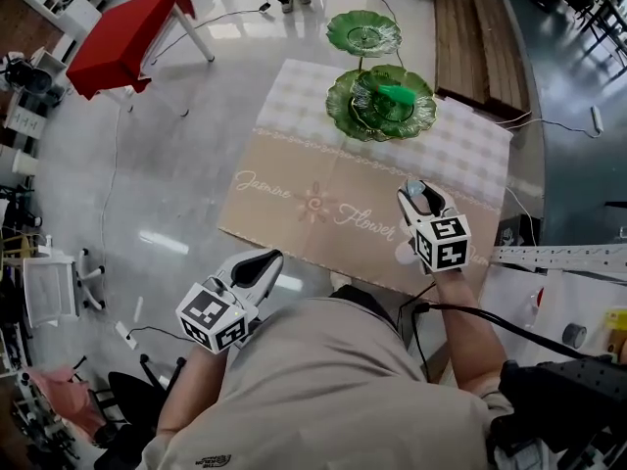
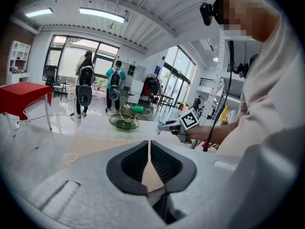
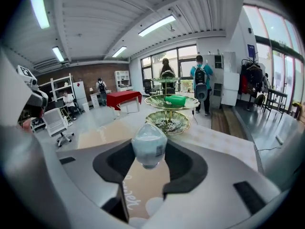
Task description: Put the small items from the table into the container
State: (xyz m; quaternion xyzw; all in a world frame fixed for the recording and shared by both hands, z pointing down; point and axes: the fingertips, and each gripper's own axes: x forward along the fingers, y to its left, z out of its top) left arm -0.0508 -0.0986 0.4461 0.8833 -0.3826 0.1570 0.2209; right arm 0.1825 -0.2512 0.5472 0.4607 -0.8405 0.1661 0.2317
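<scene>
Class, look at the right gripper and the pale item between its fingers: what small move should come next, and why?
Probably carry the right gripper forward toward the green dish stand, keeping its grip. Its fingers clamp the pale item, and the stand sits farther along the cloth, a green item already on one tier.

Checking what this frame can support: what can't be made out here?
The pale item in the right gripper's jaws: blurred in the right gripper view, masked by the jaws in the head view; kind unclear.
The green stand's lowest tier: head view, mostly covered by the tier above.
The table's near edge: head view, behind the person's torso.
</scene>
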